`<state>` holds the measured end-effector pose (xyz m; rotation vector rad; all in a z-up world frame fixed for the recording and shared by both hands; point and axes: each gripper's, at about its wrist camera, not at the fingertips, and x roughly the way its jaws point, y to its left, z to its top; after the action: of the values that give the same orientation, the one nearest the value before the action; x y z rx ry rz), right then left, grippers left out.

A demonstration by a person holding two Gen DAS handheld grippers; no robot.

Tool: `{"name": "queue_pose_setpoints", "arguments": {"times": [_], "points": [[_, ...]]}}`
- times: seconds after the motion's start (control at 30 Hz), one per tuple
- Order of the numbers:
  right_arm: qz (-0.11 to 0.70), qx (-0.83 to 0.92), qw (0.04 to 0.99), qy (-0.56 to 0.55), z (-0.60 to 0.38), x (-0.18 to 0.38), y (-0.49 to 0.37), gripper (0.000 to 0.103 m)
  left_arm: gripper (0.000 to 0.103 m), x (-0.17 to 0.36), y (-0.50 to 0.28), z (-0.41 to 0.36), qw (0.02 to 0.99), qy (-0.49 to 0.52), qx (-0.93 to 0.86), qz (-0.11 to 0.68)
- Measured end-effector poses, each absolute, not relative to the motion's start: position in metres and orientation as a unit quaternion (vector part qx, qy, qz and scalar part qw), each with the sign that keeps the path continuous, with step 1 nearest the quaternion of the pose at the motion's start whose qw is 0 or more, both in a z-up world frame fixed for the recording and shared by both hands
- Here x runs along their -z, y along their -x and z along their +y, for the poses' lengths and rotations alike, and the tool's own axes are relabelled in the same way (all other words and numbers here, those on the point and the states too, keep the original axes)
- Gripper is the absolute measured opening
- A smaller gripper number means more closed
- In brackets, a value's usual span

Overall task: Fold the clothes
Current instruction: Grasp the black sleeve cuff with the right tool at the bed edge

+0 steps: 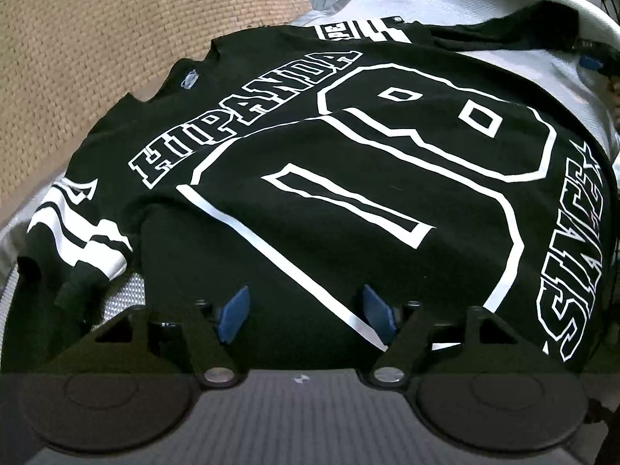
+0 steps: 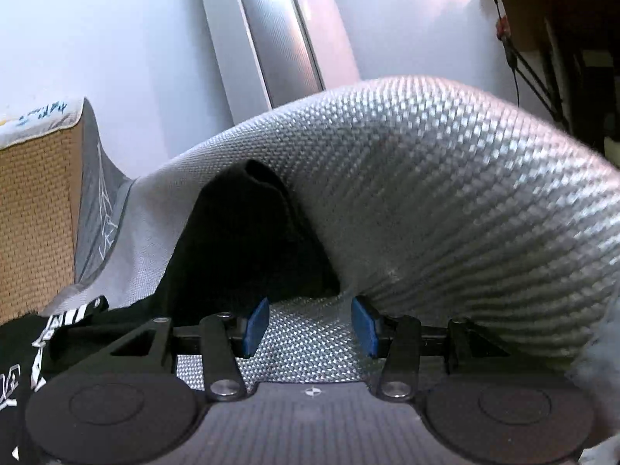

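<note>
A black jersey with white "HIPANDA" lettering and a big outlined number lies spread flat, filling the left wrist view. Its striped sleeve is bunched at the left. My left gripper is open just above the jersey's near part, and nothing sits between its blue pads. In the right wrist view, a black sleeve of the jersey runs up the grey woven cover. My right gripper is open over bare cover, with the sleeve just beyond its left pad.
The jersey rests on a grey woven cover over a soft, humped surface. A tan woven cushion stands at the left, also seen in the right wrist view as a tan cushion. A pale wall and dark furniture with cables lie behind.
</note>
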<state>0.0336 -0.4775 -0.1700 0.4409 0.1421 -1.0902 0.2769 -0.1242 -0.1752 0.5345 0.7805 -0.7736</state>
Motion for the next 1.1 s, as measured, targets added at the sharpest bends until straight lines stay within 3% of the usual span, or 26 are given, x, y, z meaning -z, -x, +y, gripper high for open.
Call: {"name": "queue_pose_setpoints", "arguments": {"times": [0.3, 0.73, 1.1], "points": [[0.035, 0.492, 0.838, -0.232, -0.477, 0.168, -0.029, 0.051, 0.073, 0.177, -0.278, -0.122, 0.82, -0.243, 0.369, 0.365], [0.003, 0.476, 0.865, -0.159, -0.47, 0.171, -0.041, 0.051, 0.079, 0.18, -0.285, -0.121, 0.821, -0.219, 0.373, 0.371], [0.074, 0.486, 0.871, -0.002, -0.441, 0.168, -0.08, 0.054, 0.081, 0.181, -0.29, -0.118, 0.822, -0.203, 0.374, 0.378]]}}
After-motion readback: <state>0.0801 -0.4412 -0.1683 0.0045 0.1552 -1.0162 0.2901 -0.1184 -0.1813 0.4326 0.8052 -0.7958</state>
